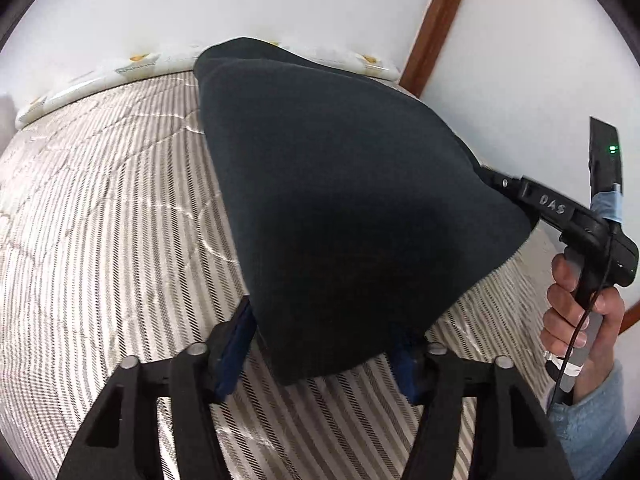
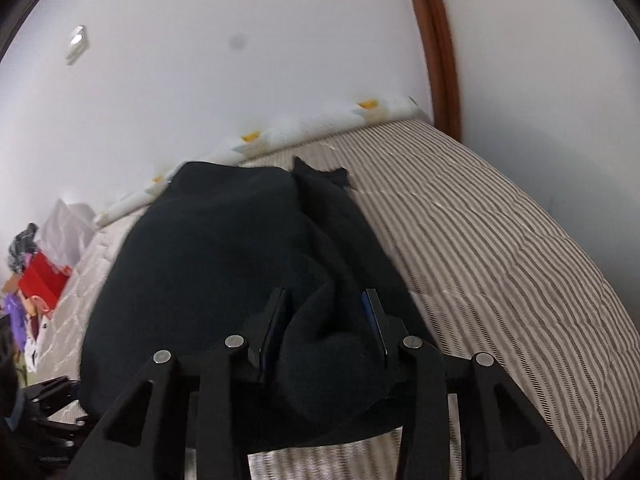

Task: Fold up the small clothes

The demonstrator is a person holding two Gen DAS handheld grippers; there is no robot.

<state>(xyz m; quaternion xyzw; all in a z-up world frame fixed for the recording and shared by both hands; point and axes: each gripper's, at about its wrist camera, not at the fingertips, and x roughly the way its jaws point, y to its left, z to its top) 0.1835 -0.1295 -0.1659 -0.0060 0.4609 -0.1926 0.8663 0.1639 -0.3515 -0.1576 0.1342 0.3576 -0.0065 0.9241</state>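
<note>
Garments: one dark garment [image 1: 352, 200], a near-black cloth, lifted off the bed between the two tools; its far end trails on the bedcover toward 12 o'clock in the right wrist view [image 2: 320, 176].
Grippers: two, both black with blue pads.
Left gripper [image 1: 324, 344]: its jaws sit at either side of a low fold of the dark garment, the blue pads [image 1: 236, 340] partly hidden by cloth; they look to be pinching that fold, though the contact itself is covered.
Right gripper [image 2: 326, 320]: its two fingers are set a little apart with a thick bunch of the garment between them, gripped; in the left wrist view its nose disappears under the cloth edge at 3 o'clock [image 1: 496, 180].
Hands: one in view, the person's right hand [image 1: 576, 312], wrapped round the handle at 4 o'clock, with a light blue sleeve [image 1: 592, 420] below it.
Surface: one bed with a striped quilted bedcover [image 1: 120, 220], beige and grey, stitched in curves.
Bed edge: one white patterned roll [image 2: 320, 128] with yellow marks along the far side, against the wall.
Room: white walls [image 1: 240, 0]; one brown wooden trim [image 2: 440, 60] at 1 o'clock.
Clutter: one pile of coloured things [image 2: 40, 276], red among them, at 9 o'clock in the right wrist view.
</note>
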